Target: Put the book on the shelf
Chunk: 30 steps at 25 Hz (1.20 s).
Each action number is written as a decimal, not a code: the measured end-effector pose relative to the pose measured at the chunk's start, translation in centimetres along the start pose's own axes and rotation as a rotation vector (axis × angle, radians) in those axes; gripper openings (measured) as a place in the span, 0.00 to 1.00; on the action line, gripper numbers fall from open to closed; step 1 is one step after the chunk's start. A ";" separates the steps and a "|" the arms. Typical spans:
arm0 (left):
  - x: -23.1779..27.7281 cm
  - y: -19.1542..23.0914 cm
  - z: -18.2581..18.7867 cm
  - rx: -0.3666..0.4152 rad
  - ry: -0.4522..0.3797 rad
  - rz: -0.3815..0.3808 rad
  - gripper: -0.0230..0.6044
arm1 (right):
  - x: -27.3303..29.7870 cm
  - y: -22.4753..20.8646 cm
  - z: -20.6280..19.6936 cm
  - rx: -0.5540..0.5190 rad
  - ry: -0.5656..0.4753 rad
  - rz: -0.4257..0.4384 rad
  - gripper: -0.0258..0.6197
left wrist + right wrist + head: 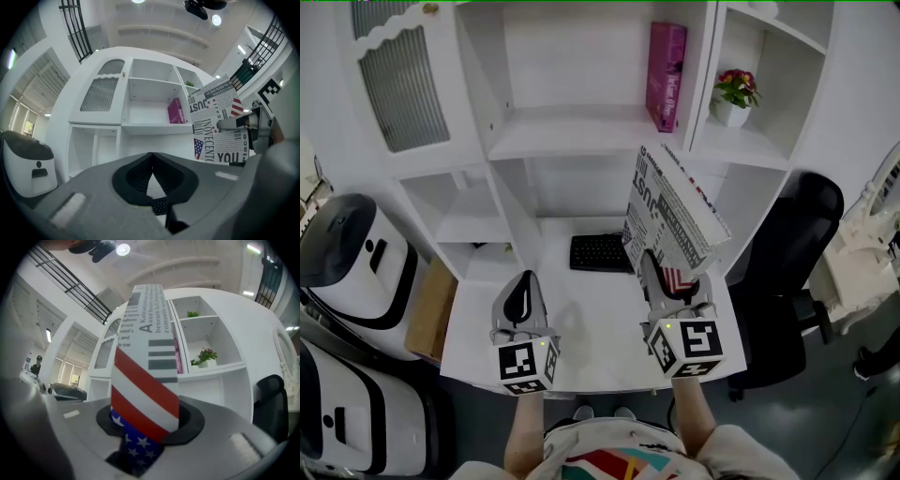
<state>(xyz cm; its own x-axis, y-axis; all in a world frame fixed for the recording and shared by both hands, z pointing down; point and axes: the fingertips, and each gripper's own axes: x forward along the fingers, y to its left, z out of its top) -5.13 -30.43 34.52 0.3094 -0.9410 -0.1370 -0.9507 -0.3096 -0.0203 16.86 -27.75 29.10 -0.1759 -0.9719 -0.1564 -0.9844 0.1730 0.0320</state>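
Observation:
A book [670, 211] with a newsprint cover and a flag pattern stands tilted above the desk, in front of the white shelf unit [572, 131]. My right gripper [670, 281] is shut on its lower end. In the right gripper view the book [145, 362] rises from between the jaws and hides part of the shelves. The left gripper view shows the same book [220, 124] at the right. My left gripper [523, 295] hovers over the desk's left part, shut, with nothing in it [150, 161].
A pink book [666, 75] stands on the upper middle shelf, and a potted plant [734, 94] in the compartment to its right. A black keyboard [600, 251] lies at the back of the desk. A black office chair [787, 272] is on the right, white machines [356, 253] on the left.

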 end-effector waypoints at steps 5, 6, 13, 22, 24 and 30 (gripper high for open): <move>-0.3 0.4 0.0 -0.020 0.002 0.008 0.04 | 1.7 -1.0 5.2 0.024 -0.062 0.003 0.28; -0.5 0.5 0.1 -0.019 -0.003 0.015 0.04 | 2.0 -1.2 6.0 0.027 -0.072 0.002 0.28; -0.5 1.5 0.9 -0.009 -0.022 0.033 0.04 | 5.5 -1.9 10.1 -0.012 -0.116 -0.017 0.28; -0.1 2.5 -0.2 -0.006 0.013 0.051 0.04 | 7.9 -2.6 14.7 -0.053 -0.190 -0.029 0.28; 0.0 2.8 -0.4 -0.007 0.017 0.060 0.04 | 8.9 -2.5 15.1 -0.071 -0.192 -0.032 0.28; 0.1 4.3 -0.3 -0.020 0.003 0.089 0.04 | 13.6 -3.2 15.2 -0.074 -0.092 -0.026 0.28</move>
<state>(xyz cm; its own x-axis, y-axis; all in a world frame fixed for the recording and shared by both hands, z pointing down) -9.18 -31.88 34.73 0.2239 -0.9653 -0.1346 -0.9737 -0.2275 0.0112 17.58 -39.11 11.91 -0.1531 -0.9565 -0.2482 -0.9863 0.1322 0.0986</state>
